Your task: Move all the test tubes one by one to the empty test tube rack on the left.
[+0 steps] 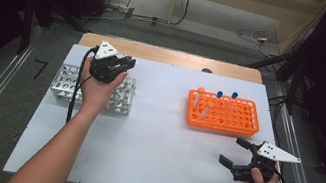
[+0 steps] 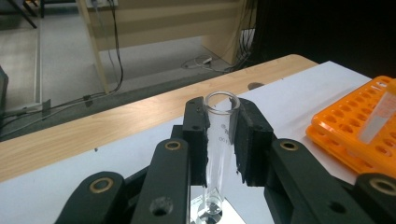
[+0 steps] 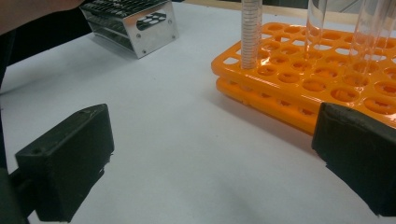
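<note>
L gripper [image 2: 219,140] clamped on clear glass test tube [image 2: 218,135], upright over metal rack [image 1: 65,83], frame left. R gripper [image 1: 237,153] jaws wide apart, lower right, near orange rack [image 1: 223,114].

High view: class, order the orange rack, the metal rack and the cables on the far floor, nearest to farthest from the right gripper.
1. Orange rack, just beyond the right gripper.
2. Metal rack, across the table, left.
3. Floor cables, beyond the table's far edge.
</note>
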Action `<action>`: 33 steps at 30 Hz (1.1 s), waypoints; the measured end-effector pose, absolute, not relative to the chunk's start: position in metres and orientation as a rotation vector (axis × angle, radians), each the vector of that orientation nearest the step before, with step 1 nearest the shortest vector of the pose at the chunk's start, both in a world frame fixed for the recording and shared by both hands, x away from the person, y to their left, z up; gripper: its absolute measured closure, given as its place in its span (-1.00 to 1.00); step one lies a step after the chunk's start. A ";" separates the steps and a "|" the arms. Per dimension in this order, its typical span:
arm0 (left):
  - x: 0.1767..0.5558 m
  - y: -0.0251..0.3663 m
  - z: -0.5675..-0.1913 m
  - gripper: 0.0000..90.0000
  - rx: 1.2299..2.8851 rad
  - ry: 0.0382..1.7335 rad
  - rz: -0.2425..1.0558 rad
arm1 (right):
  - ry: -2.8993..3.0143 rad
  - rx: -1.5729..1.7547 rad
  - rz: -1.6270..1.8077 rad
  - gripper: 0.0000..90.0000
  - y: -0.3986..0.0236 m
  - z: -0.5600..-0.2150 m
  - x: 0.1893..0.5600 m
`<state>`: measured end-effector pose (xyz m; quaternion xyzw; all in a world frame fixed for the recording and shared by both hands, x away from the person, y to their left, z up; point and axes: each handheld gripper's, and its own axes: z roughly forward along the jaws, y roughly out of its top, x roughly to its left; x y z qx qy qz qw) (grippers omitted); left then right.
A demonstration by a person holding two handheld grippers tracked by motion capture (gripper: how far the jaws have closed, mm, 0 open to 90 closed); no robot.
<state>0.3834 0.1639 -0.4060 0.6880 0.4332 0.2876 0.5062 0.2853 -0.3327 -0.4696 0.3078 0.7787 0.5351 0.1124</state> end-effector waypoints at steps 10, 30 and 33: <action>0.388 0.157 -0.414 0.69 1.698 1.083 0.696 | 2.278 0.908 1.575 -1.00 -0.334 -0.469 0.285; 0.391 0.156 -0.437 0.67 1.733 1.208 0.617 | 2.284 0.909 1.562 -1.00 -0.333 -0.470 0.286; 0.391 0.155 -0.439 0.67 1.758 1.219 0.602 | 2.284 0.909 1.560 -1.00 -0.333 -0.471 0.286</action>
